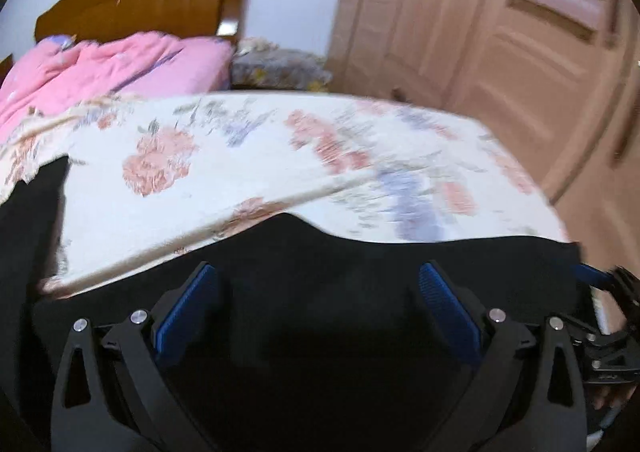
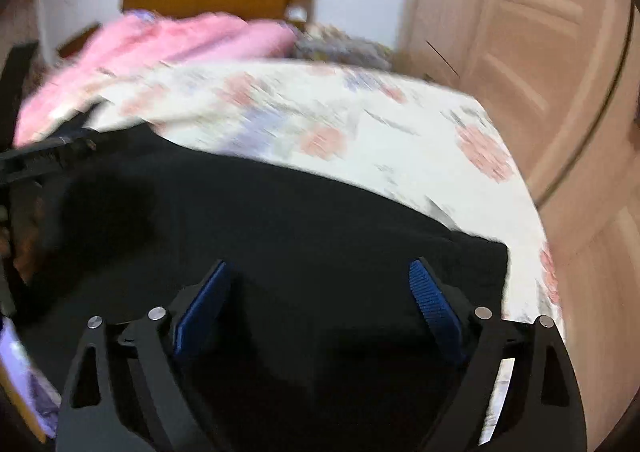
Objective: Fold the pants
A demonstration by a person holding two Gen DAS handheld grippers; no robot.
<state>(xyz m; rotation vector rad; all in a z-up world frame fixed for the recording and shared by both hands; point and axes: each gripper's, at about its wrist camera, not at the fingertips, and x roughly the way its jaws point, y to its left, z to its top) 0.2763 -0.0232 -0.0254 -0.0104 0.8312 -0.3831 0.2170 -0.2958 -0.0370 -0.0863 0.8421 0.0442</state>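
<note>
The black pants lie spread on a floral bed sheet, along its near edge. My left gripper hovers over them, open, its blue pads wide apart with nothing pinched. In the right wrist view the pants cover the near half of the sheet, and my right gripper is open above them, holding nothing. The right gripper shows at the right edge of the left wrist view. The left gripper shows at the left edge of the right wrist view. Both views are motion-blurred.
A pink quilt is bunched at the head of the bed below a brown wooden headboard. Beige wardrobe doors stand close beyond the bed's right edge. More black cloth lies at the left edge.
</note>
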